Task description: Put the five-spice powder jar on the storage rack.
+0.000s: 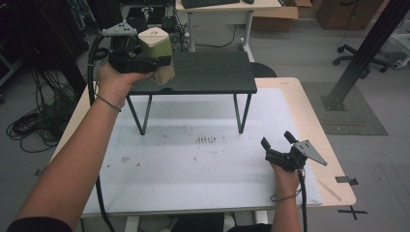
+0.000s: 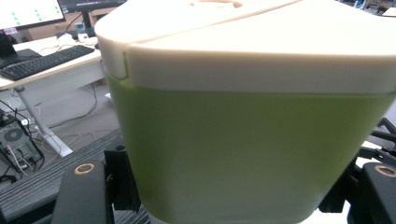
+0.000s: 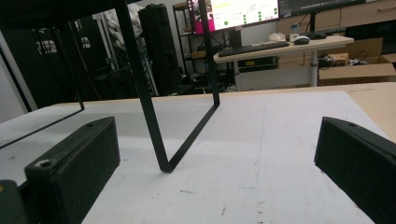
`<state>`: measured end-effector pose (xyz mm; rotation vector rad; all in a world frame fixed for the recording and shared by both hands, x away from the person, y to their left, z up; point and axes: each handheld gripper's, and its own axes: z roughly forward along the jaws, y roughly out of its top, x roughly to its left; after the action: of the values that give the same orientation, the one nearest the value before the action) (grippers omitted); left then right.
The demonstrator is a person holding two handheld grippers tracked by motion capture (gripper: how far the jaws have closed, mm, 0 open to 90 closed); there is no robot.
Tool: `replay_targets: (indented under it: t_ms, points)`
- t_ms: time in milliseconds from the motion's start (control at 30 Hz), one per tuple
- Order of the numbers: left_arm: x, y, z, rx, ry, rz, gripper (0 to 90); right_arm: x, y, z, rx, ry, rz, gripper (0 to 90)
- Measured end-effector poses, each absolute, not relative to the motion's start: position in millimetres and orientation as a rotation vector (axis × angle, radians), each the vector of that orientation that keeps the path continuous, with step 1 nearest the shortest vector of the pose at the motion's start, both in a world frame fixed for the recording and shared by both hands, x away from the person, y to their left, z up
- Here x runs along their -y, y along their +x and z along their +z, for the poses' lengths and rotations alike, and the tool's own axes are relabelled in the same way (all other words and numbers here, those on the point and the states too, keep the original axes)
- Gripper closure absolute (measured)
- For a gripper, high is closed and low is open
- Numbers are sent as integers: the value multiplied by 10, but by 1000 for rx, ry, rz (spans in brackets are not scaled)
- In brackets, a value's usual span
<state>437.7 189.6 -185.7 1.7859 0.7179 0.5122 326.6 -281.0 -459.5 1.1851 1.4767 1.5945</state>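
Observation:
My left gripper [image 1: 153,61] is shut on a green container with a cream lid [image 1: 155,44], held in the air above the left end of a small dark shelf [image 1: 208,72]. In the left gripper view the green container [image 2: 243,154] sits between the two black jaws, its cream lid [image 2: 261,51] on top. My right gripper [image 1: 279,140] rests low on the white mat [image 1: 193,169] at the front right, open with nothing between its jaws. In the right gripper view the shelf's black leg [image 3: 159,140] stands ahead of the open right gripper [image 3: 217,163].
The dark shelf stands on thin black legs [image 1: 139,116] at the back of the wooden table [image 1: 314,125]. Faint marks [image 1: 205,139] dot the mat's middle. A desk with a keyboard [image 2: 44,60] and monitors stands beyond the table. Cables [image 1: 29,128] lie on the floor at left.

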Motion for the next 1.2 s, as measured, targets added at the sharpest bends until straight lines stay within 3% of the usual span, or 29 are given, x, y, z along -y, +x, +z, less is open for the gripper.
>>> replay_targets:
  t_ms: [1200]
  points:
    - [-1861, 4604, -2050, -782, 1805, 482, 293, 2810, 3270, -4595, -1478, 1180, 1601, 0]
